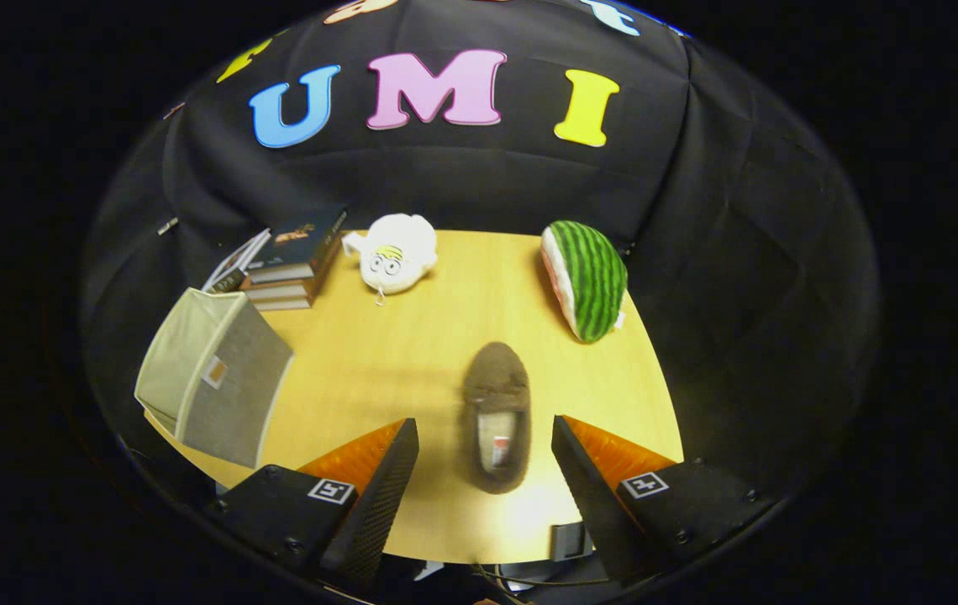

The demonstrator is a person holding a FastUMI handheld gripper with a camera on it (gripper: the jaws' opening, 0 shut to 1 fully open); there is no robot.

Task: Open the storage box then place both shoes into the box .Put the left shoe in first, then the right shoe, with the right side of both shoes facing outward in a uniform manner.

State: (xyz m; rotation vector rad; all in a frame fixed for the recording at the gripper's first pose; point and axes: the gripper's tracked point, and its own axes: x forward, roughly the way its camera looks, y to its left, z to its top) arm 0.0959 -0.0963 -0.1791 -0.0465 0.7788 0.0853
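Note:
A brown fuzzy slipper (496, 416) lies on the wooden table (412, 353), toe pointing away, its heel end between my two fingers. My gripper (486, 433) is open, its fingers wide apart on either side of the slipper and above it, touching nothing. The grey fabric storage box (214, 378) stands at the table's left edge, left of my left finger, with its lid flap raised. I cannot see inside the box from here.
A stack of books (290, 260) sits at the back left beyond the box. A white plush toy (395, 252) rests at the back middle. A watermelon-slice plush (586, 277) lies at the back right, beyond the slipper.

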